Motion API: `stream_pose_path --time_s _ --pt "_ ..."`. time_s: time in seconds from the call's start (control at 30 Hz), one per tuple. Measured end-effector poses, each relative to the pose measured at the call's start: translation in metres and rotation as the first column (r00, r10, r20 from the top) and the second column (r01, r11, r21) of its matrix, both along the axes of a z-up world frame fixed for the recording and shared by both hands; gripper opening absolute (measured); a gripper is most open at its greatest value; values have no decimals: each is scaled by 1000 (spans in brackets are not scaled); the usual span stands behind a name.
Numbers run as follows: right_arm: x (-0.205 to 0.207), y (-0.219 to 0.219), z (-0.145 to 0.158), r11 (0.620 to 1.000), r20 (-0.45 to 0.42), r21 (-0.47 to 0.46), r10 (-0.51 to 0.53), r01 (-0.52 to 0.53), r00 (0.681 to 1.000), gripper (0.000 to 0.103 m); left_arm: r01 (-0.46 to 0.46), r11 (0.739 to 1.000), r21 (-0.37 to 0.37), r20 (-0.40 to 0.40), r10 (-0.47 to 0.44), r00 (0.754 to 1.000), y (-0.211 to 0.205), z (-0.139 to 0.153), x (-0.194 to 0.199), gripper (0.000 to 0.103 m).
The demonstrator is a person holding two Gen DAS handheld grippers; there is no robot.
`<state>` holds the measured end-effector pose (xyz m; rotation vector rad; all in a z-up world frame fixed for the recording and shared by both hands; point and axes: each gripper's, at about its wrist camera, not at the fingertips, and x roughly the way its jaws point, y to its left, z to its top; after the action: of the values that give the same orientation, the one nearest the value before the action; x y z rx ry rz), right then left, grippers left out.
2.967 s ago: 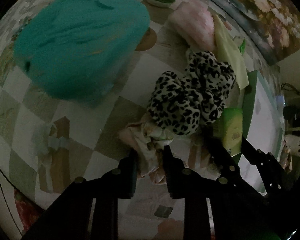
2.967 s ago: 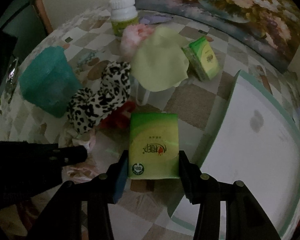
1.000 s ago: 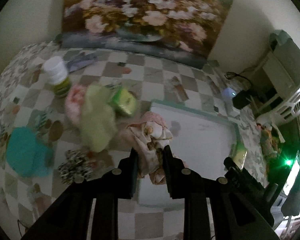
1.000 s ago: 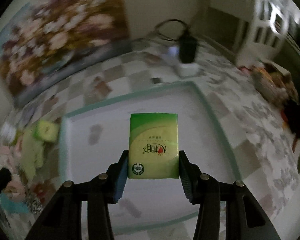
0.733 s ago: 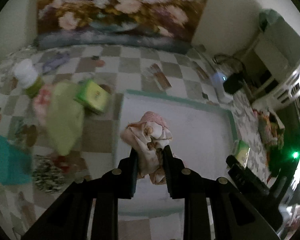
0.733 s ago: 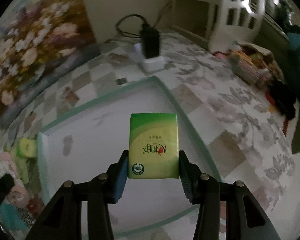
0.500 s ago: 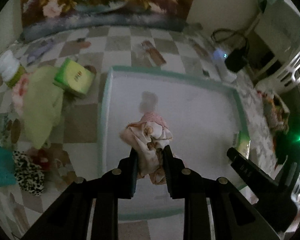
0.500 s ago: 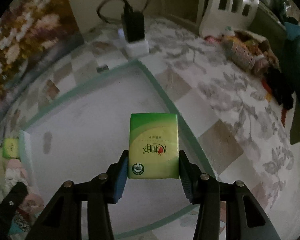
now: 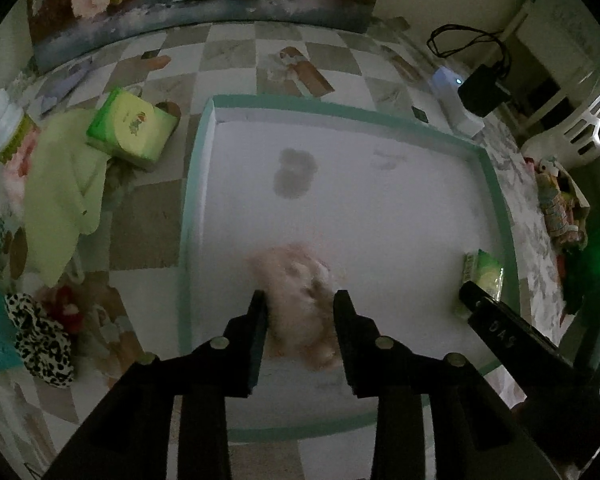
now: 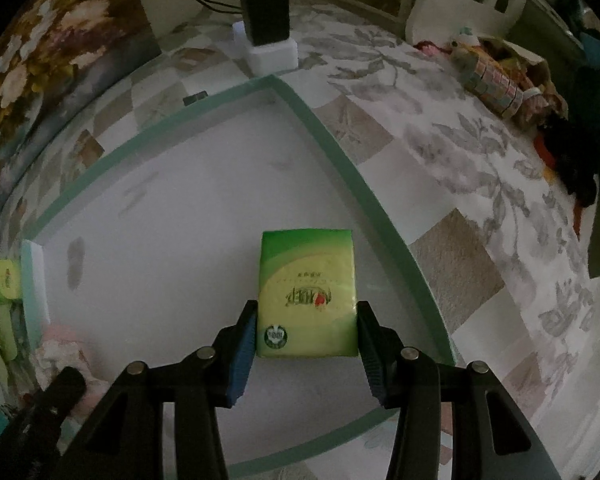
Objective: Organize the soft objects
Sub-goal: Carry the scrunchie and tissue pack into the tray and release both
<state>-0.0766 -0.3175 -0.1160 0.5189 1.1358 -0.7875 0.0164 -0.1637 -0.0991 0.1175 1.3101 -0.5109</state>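
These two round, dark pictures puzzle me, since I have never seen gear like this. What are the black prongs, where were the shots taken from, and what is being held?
No robot here: a person holds a two-fingered grasping tool in each hand, and each carries a wide-angle camera looking along its fingers. The left view shows the left tool over a shallow white tray with a green rim. Its jaws have just been opening, and a blurred pinkish cloth bundle between them looks released. The right view shows the right tool gripping a green tissue pack over the same tray. Outside the tray on the checked cloth lie another tissue pack, a pale green cloth and a leopard-print scrunchie.
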Motion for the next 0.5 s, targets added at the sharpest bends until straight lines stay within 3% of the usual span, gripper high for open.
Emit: stream_pose_path --time_s 0.1,0.2,0.3,0.4,0.5 --pt "2 0 4 1000 0 -17 5 -5 1000 59 0 1000 -6 2 0 1000 0 3 -1 50" --pt "3 -1 7 1000 3 -27 5 -5 1000 60 -6 1000 -16 11 6 1000 1 8 0 59" --pt "5 0 9 999 4 -36 3 -3 1000 65 -27 999 -26 33 28 999 4 13 2 81" --pt "4 2 11 999 6 -49 0 1 1000 74 -55 998 -36 70 57 996 9 19 5 85" --pt "4 0 12 998 11 -61 -7 8 1000 84 -87 995 -50 90 91 992 14 22 8 97"
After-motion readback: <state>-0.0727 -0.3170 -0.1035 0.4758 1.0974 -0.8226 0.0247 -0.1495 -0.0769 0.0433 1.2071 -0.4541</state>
